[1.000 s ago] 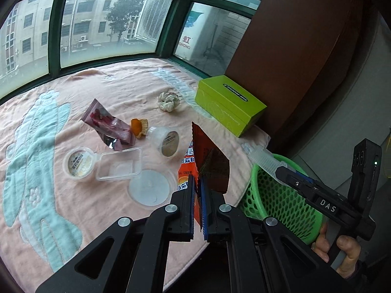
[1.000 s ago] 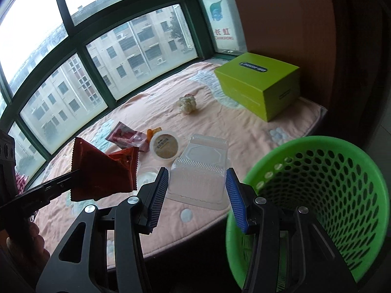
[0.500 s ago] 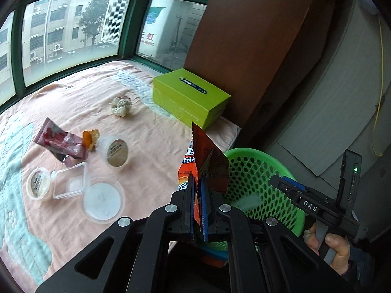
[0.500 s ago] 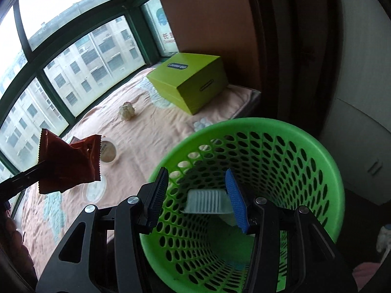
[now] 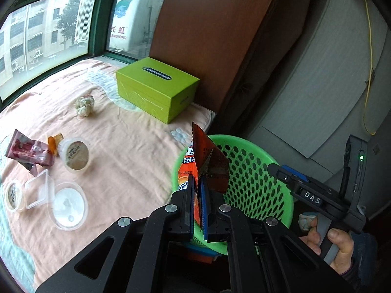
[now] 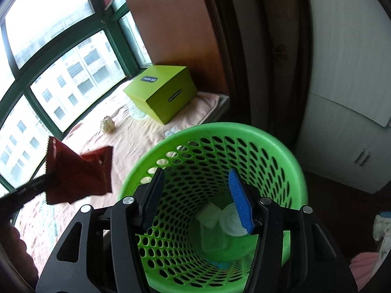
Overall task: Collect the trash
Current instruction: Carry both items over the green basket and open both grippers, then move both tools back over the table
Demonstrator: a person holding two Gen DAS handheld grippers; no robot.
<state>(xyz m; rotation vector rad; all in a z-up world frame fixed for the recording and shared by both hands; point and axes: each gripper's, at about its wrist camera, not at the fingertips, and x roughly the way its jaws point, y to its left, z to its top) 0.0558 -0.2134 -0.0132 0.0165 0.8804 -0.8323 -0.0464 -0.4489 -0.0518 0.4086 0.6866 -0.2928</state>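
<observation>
Left wrist view: left claw [image 5: 197,196] pressed together on lower edge of red snack wrapper [image 5: 207,163], wrapper standing upright above near rim of green basket [image 5: 276,171], basket set on floor against edge of blanket-covered bed [image 5: 136,146]

Right wrist view: right claw [image 6: 198,195] poised over basket [image 6: 281,151], jaws opening with nothing between them; clear plastic box [image 6: 211,234] and round lid [image 6: 231,221] lying loose on basket bottom; same wrapper [image 6: 78,173] seen at left, short of the rim

Handling, judged: wrapper a thin crinkled foil film, very light, limp yet springy, slick on its printed face; likely to flutter or cling on release instead of dropping straight, so best carried well over the opening before letting go. Grip near a sealed serrated edge judged firmest, where film is doubled

Remaining on bed: pink wrapper [image 5: 27,150], orange scrap [image 5: 55,140], tipped pudding cup [image 5: 74,156], second cup [image 5: 14,195], small clear tray [image 5: 40,190], round clear lid [image 5: 68,202], crumpled paper ball [image 5: 84,105]. Cups and tray judged light, thin-walled, easily crushed; best taken across a rim or wall. Green box [image 5: 156,90] probably not trash
</observation>
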